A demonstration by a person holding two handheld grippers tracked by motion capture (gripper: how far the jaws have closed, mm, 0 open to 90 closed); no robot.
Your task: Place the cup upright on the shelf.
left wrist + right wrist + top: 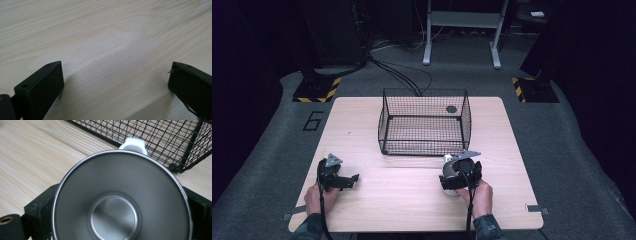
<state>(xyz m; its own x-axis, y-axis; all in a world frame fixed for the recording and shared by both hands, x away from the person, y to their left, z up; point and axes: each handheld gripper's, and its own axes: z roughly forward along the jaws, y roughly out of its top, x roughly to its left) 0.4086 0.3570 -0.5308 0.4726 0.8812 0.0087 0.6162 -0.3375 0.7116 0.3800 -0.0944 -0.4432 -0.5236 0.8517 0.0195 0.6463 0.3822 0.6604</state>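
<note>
One cup [122,202], one wire basket [424,122]

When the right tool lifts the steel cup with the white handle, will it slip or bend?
The round steel cup with a white handle is probably rigid and will not bend. Its smooth wall may slip between the right tool's jaws. It looks empty, so it is likely light.

A pale wood table [362,120] stands on grey carpet [272,150] marked with a 6 [313,120]. Beyond it the room is dark: 2 yellow-black striped floor plates [317,90], loose cables [402,75], and a grey metal frame [462,30].
</note>
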